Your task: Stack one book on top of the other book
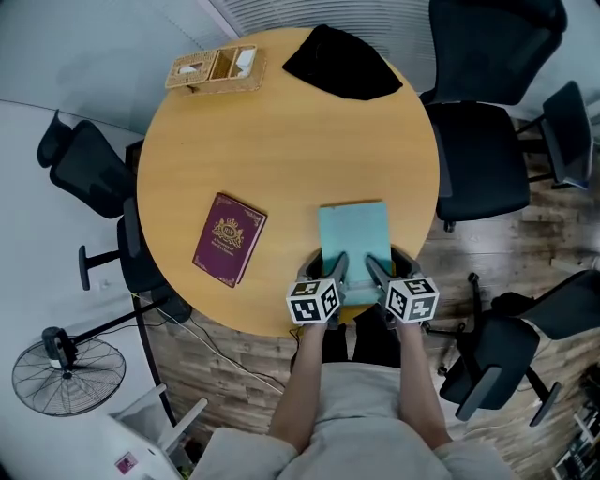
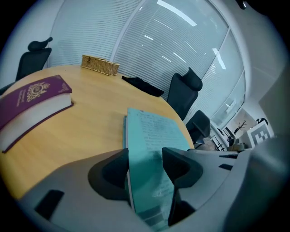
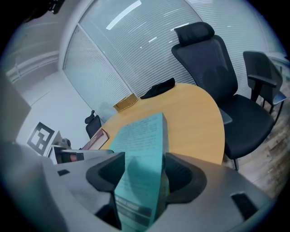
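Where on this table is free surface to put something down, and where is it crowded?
The table is bare in its middle, bordered by the wicker basket and black cloth at the far edge and both books nearer. A narrower strip runs between the maroon book and the teal book. Crowded: the near edge, where left gripper and right gripper hold it.

Round wooden bench (image 1: 281,141) mid-room. Black office chair (image 1: 84,164) tucked at left edge. Larger black chair (image 1: 483,159) at right edge. Third black chair (image 1: 497,361) at lower right, apart from bench. Dark wood-plank floor (image 1: 553,248). Standing fan (image 1: 67,375) on floor at lower left. White slatted blinds (image 2: 149,50) span wall behind far side. Long bright light strips (image 2: 174,13) show high across them. Plain white wall (image 3: 50,90) beside blinds.
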`<move>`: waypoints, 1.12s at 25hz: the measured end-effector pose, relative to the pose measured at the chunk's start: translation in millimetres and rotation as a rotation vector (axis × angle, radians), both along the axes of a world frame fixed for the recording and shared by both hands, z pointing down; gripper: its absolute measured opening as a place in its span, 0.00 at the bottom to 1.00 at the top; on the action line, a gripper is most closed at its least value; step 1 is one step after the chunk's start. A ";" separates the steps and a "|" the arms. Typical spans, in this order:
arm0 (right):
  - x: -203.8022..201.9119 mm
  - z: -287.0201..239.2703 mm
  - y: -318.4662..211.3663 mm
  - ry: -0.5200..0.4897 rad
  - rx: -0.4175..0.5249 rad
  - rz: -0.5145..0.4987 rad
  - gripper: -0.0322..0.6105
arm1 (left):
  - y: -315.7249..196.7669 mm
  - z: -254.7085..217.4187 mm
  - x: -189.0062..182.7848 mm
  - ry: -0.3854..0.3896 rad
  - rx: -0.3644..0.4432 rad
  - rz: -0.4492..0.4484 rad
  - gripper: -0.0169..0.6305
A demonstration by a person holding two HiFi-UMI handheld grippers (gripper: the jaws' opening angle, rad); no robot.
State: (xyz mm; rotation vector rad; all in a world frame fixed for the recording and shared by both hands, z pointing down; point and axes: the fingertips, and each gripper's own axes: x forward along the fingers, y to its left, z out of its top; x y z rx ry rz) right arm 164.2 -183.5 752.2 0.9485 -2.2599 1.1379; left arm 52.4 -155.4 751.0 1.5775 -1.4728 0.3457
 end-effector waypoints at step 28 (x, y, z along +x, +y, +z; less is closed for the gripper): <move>-100.6 -65.2 30.2 0.058 0.066 0.153 0.36 | 6.9 -78.6 -110.8 -0.152 0.084 0.164 0.39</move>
